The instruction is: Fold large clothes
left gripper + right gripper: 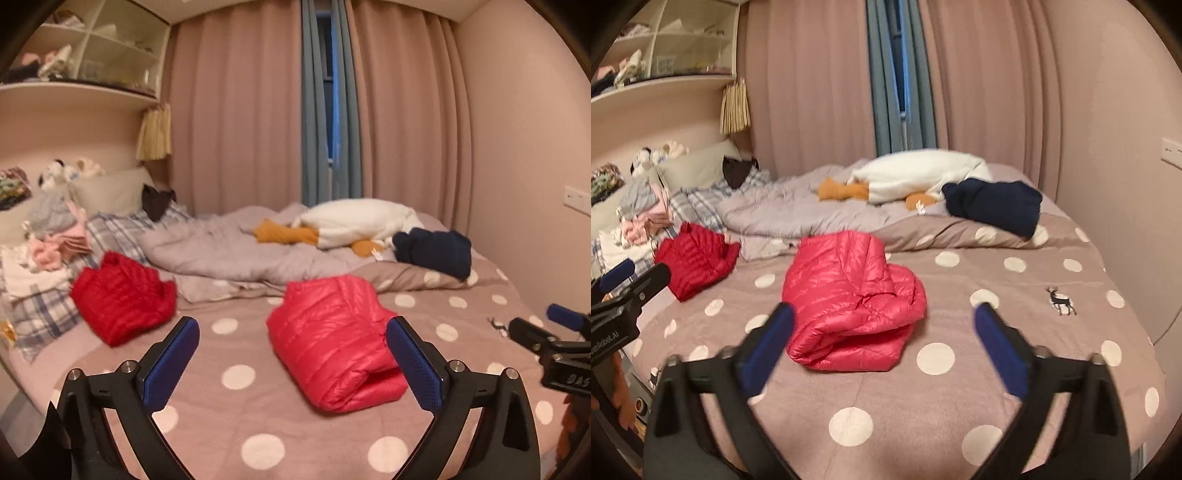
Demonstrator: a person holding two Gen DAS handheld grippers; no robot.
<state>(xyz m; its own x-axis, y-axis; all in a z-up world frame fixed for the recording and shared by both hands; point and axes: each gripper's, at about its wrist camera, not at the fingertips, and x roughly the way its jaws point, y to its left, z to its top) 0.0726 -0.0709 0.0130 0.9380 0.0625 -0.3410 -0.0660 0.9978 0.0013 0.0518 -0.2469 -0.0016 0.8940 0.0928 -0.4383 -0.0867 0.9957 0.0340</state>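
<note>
Pink jacket [332, 339] lies folded on the bed [258, 424], a red jacket [123, 297] just beyond it to the left. Left claw [291, 354] and right claw [882, 339] both gape wide, holding nothing. Puffy, slick fabric could spring open if a careless nudge catches it.

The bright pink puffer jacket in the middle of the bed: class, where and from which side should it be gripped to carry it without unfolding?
Probably the rounded folded edge nearest the cameras, on the pink puffer jacket. Its layers are stacked there, so one pinch catches all. Come in low from the near side over the dotted bedspread, with the open right tongs on its right end and the open left tongs on its left.
</note>
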